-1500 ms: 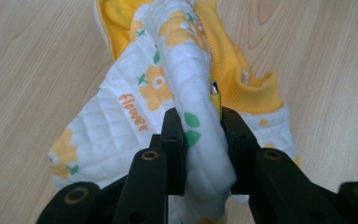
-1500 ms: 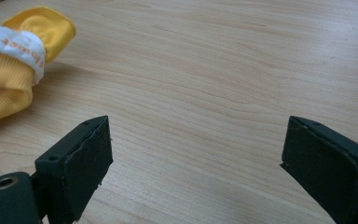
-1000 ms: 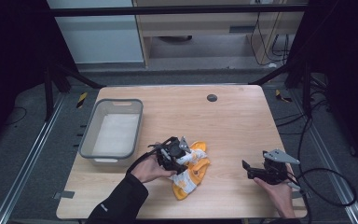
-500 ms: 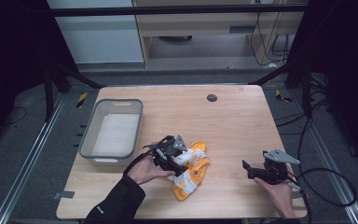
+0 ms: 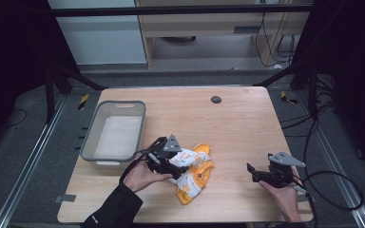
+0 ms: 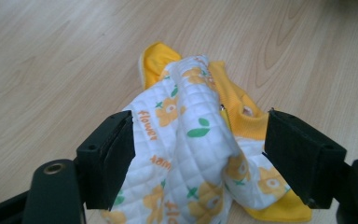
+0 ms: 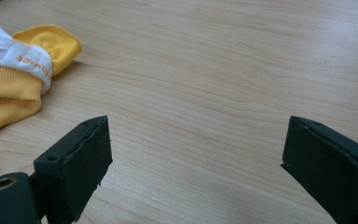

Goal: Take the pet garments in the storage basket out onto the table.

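A small quilted garment (image 5: 196,167), white with orange flowers and yellow ribbed trim, lies bunched on the wooden table (image 5: 237,128) near its front edge. My left gripper (image 5: 175,167) is at the garment's left side. In the left gripper view a raised fold of the garment (image 6: 186,140) stands between the jaws of the left gripper (image 6: 199,140), which have just been opening and stand wide without pinching it. My right gripper (image 5: 252,173) rests at the front right, open over bare wood, apart from the cloth. The right gripper (image 7: 196,154) has the garment's edge (image 7: 14,79) far off to its left.
A grey plastic bin (image 5: 91,137) with a pale liner sits at the table's left side, just behind my left hand. A small black round cap (image 5: 216,99) is set in the table near the back edge. Cables (image 5: 332,190) trail off the right front corner.
The left gripper's jaws have spread apart and the hand has drawn a little to the left. The garment has stayed on the table. The right gripper has not moved.
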The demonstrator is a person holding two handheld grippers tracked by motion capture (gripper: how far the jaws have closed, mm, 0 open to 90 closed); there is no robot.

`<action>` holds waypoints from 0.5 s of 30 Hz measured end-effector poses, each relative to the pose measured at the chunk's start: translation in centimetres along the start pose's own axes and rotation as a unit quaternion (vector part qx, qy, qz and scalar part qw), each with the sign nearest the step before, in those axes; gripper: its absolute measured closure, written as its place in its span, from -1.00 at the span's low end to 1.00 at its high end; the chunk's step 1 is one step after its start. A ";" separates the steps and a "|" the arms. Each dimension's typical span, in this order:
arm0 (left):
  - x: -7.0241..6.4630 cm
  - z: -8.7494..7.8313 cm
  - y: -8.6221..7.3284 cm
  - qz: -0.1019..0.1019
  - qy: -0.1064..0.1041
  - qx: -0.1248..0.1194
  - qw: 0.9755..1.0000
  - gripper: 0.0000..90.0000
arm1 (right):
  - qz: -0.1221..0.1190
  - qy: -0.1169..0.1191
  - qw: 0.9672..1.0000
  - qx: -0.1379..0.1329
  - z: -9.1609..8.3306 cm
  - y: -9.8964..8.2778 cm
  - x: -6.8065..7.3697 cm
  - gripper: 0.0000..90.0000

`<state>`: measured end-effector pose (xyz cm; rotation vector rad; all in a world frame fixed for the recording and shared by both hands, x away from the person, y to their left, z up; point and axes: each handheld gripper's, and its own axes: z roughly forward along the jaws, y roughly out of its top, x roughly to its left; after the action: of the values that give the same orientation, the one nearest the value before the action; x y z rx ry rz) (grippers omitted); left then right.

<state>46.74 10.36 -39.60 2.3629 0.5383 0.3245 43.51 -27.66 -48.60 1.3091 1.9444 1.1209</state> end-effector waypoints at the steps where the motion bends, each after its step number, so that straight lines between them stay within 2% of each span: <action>1: 0.1 -0.2 -0.2 -0.005 0.002 -0.006 1.000 -0.49 | 0.000 0.000 1.000 0.000 0.0 0.0 0.0 -0.82; 2: 0.2 -0.7 -0.6 -0.016 0.007 -0.024 1.000 -0.49 | 0.002 0.002 1.000 0.001 0.0 0.0 0.0 -0.82; 6: 0.3 -1.3 -1.4 -0.030 0.015 -0.042 0.999 -0.49 | 0.003 0.002 1.000 0.002 0.0 0.0 0.1 -0.82; 7: 0.4 -1.6 -1.9 -0.041 0.020 -0.051 0.998 -0.51 | 0.003 0.002 1.000 0.002 0.0 0.0 0.1 -0.82; 10: 0.5 -2.0 -2.5 -0.048 0.022 -0.059 0.997 -0.50 | 0.000 0.001 1.000 0.002 0.0 0.0 0.0 -0.82; 12: 0.5 -2.4 -3.6 -0.060 0.031 -0.071 0.995 -0.49 | 0.001 0.001 1.000 0.002 0.0 0.0 0.0 -0.82; 13: 0.5 -2.4 -3.6 -0.060 0.031 -0.071 0.995 -0.49 | 0.001 0.001 1.000 0.002 0.0 0.0 0.0 -0.82; 14: 0.6 -2.7 -4.3 -0.068 0.037 -0.080 0.994 -0.49 | 0.000 0.000 1.000 0.002 0.0 0.0 0.0 -0.82; 15: 0.6 -2.7 -4.3 -0.068 0.037 -0.080 0.994 -0.48 | 0.000 0.000 1.000 0.002 0.0 0.0 0.0 -0.82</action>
<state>44.99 15.10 -40.41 2.1549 0.6787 0.3788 43.46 -27.65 -48.61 1.3114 1.9476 1.1189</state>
